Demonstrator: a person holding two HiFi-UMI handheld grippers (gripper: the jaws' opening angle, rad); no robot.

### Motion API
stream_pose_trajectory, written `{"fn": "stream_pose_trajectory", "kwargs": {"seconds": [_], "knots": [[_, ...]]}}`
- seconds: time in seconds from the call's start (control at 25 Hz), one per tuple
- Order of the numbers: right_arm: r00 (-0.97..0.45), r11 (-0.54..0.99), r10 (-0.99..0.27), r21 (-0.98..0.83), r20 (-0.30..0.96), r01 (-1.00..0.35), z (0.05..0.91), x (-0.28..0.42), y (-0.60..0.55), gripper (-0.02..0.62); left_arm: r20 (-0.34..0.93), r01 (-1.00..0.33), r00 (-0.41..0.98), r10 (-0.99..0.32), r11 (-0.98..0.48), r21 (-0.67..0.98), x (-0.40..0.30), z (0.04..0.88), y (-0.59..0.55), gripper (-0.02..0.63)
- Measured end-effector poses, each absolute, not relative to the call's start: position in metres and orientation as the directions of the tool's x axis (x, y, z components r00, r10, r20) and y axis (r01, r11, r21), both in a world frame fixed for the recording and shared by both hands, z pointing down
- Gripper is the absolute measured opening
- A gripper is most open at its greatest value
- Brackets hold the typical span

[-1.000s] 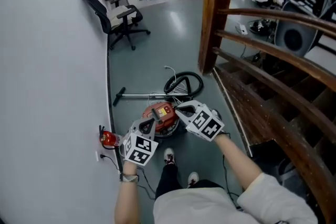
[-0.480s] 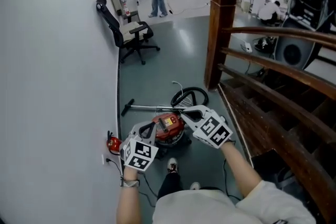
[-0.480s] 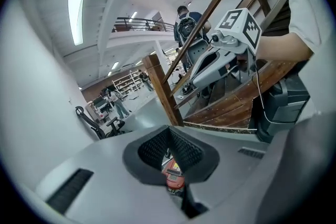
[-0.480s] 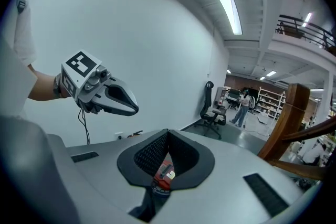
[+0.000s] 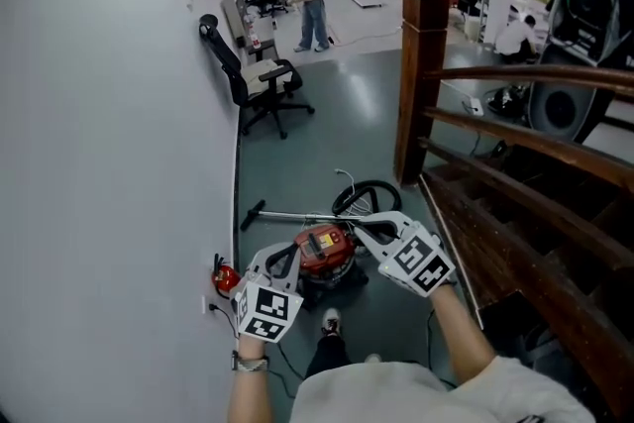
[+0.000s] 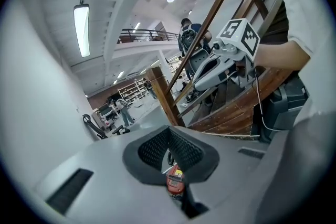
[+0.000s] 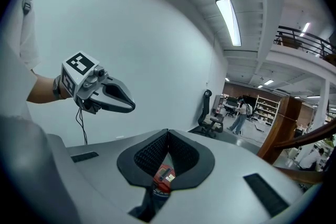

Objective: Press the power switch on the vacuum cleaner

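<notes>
The vacuum cleaner (image 5: 325, 251), red on a black base, stands on the floor near the wall, at 6 o'clock in the head view. Its hose (image 5: 368, 197) lies coiled at its 1 o'clock.

The left gripper (image 5: 282, 260) hovers at the vacuum cleaner's 9 o'clock, jaws together, holding nothing. The right gripper (image 5: 365, 226) hovers at its 2 o'clock, jaws together, holding nothing.
</notes>
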State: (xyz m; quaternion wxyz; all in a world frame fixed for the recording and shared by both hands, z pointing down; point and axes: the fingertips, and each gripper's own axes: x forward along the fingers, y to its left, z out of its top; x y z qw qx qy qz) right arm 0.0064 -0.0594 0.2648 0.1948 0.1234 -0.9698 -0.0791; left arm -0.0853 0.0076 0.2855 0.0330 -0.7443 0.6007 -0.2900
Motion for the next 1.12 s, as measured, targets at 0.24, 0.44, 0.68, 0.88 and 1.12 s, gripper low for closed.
{"fn": "stream_pose_trajectory", "kwargs": {"seconds": [0.24, 0.44, 0.68, 0.88, 1.12], "knots": [[-0.903, 0.956, -0.273, 0.203, 0.332, -0.214, 0.239, 0.034, -0.045, 0.029, 0.385, -0.880, 0.084, -0.919, -0.250, -0.404, -0.075, 0.270, 0.025, 0.000], [-0.906, 0.952, -0.271, 0.228, 0.325, -0.203, 0.222, 0.046, -0.027, 0.029, 0.349, -0.895, 0.056, -0.936, -0.202, -0.397, -0.074, 0.251, 0.040, 0.000], [-0.918, 0.956, -0.260, 0.212, 0.299, -0.202, 0.207, 0.049, -0.009, 0.029, 0.322, -0.916, 0.040, -0.946, -0.164, -0.366, -0.075, 0.236, 0.058, 0.002], [-0.920, 0.956, -0.260, 0.214, 0.293, -0.202, 0.206, 0.045, -0.002, 0.029, 0.319, -0.916, 0.041, -0.947, -0.163, -0.366, -0.079, 0.235, 0.072, 0.002], [-0.925, 0.954, -0.257, 0.228, 0.279, -0.196, 0.198, 0.032, 0.017, 0.029, 0.308, -0.912, 0.054, -0.950, -0.173, -0.373, -0.088, 0.227, 0.089, 0.002]]}}
